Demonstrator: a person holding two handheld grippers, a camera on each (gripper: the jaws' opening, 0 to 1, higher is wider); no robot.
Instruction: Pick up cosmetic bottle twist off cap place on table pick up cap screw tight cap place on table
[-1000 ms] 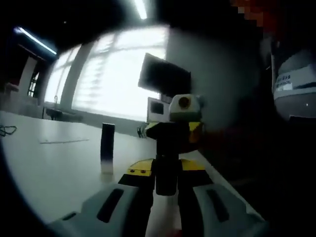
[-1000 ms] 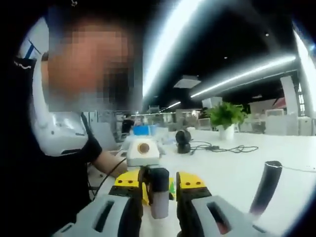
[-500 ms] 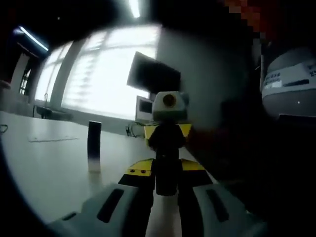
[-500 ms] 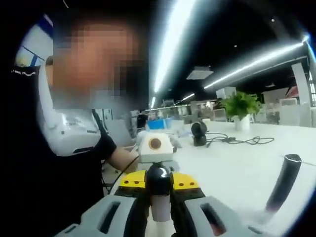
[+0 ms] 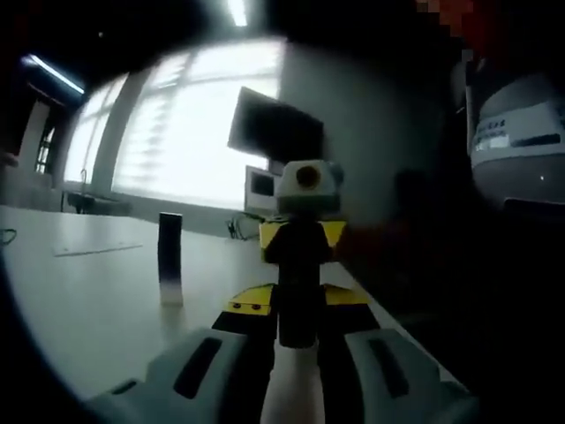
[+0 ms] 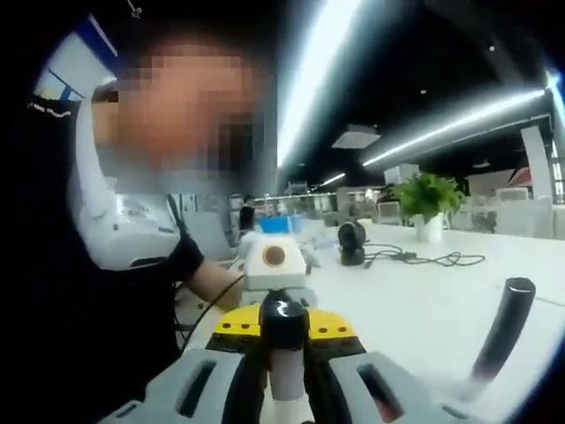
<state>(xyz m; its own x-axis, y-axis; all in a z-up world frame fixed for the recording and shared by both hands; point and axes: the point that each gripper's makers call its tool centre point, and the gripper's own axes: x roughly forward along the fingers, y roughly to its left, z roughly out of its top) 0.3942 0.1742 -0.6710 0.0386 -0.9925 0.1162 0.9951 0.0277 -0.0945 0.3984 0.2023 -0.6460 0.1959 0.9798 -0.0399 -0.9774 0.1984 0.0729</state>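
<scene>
The cosmetic bottle has a white body (image 5: pixel 290 393) and a black cap (image 5: pixel 297 311). My left gripper (image 5: pixel 296 331) is shut on the bottle, which stands between its jaws. My right gripper (image 5: pixel 300 243) faces it from the far side of the cap. In the right gripper view the black cap (image 6: pixel 284 320) sits tight between the jaws of my right gripper (image 6: pixel 284 344), with the white body (image 6: pixel 287 389) below. The left gripper (image 6: pixel 274 281) shows just behind the cap. The bottle is held above the white table (image 5: pixel 88 300).
A tall dark tube (image 5: pixel 169 265) stands on the table, also seen leaning at the right (image 6: pixel 501 331). A potted plant (image 6: pixel 427 199), a black round device (image 6: pixel 351 241) and cables (image 6: pixel 424 259) lie farther back. A person's torso (image 6: pixel 106 291) is at the left.
My right gripper's jaws have drawn in from apart to tight on the black cap. The left gripper keeps its hold. Both views shifted a little.
</scene>
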